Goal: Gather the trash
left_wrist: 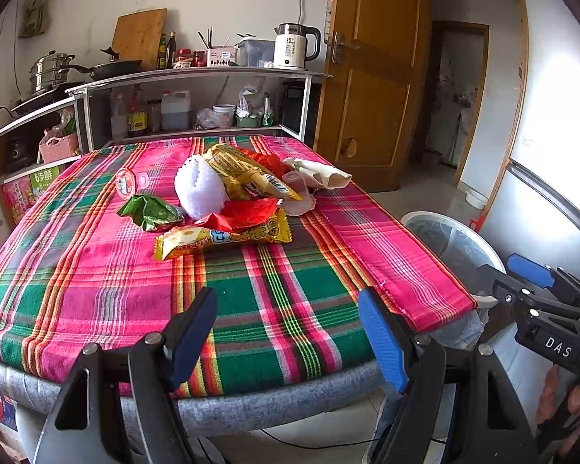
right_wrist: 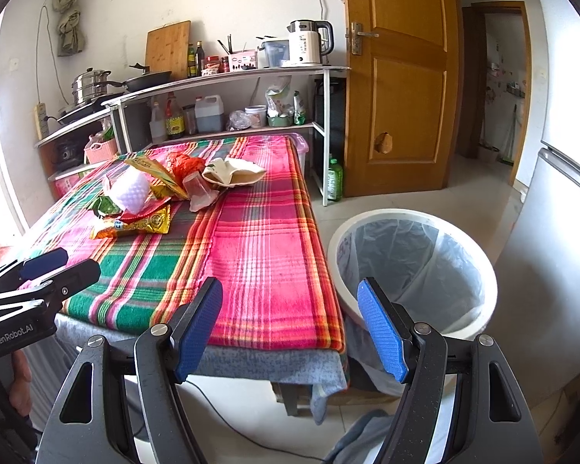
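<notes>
A pile of trash lies on the plaid cloth of the table (left_wrist: 96, 270): a yellow snack wrapper (left_wrist: 220, 237), a red wrapper (left_wrist: 243, 214), a green wrapper (left_wrist: 150, 212), a white foam net (left_wrist: 199, 187), a clear plastic cup (left_wrist: 299, 189) and a round lid (left_wrist: 125, 182). The pile shows in the right wrist view too, with the yellow wrapper (right_wrist: 135, 224) nearest. A white bin with a clear liner (right_wrist: 413, 266) stands on the floor right of the table. My left gripper (left_wrist: 290, 332) is open and empty over the table's near edge. My right gripper (right_wrist: 290, 324) is open and empty above the table's right corner and the bin.
A shelf unit (left_wrist: 197, 77) with pots, bottles and a kettle (left_wrist: 294, 46) stands behind the table. A wooden door (left_wrist: 371, 77) is open at the right. A fridge (right_wrist: 560, 232) stands right of the bin. A green bottle (right_wrist: 334, 179) stands on the floor.
</notes>
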Available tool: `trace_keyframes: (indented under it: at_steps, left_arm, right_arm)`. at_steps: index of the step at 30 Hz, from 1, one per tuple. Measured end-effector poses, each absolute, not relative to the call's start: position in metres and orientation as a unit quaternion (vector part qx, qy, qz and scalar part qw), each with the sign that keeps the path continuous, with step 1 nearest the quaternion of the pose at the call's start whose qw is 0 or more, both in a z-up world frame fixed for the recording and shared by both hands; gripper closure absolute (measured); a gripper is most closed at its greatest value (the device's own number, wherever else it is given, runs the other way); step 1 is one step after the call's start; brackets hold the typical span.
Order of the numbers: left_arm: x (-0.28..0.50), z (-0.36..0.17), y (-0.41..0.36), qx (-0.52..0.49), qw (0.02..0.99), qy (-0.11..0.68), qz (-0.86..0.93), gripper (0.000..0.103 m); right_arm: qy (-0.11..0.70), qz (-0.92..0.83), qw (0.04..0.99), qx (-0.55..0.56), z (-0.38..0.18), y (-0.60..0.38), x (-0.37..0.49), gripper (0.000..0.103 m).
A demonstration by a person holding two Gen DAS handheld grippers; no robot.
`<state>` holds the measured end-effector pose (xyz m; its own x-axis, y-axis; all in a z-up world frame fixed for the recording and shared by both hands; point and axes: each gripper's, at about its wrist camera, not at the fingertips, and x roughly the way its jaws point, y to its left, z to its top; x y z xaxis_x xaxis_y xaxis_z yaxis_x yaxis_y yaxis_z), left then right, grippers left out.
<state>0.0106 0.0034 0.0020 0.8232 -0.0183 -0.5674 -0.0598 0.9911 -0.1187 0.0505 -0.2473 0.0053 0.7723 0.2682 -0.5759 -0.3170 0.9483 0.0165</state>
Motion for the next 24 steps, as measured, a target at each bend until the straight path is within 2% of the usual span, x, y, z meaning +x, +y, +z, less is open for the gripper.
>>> trace_keyframes:
  at_steps: [15, 19, 24]
  left_arm:
    - [0.052, 0.002, 0.070, -0.088, 0.949, 0.298, 0.054, 0.026]
    - [0.063, 0.002, 0.089, -0.097, 0.947, 0.299, 0.062, 0.026]
    - [0.081, 0.003, 0.106, -0.111, 0.946, 0.300, 0.052, 0.026]
  right_arm:
    - [0.299, 0.223, 0.925, -0.068, 0.011, -0.190, 0.106, 0.030]
    - [0.292, 0.250, 0.920, -0.082, 0.014, -0.163, 0.123, 0.033]
    - [0.289, 0.284, 0.909, -0.101, 0.014, -0.130, 0.143, 0.042]
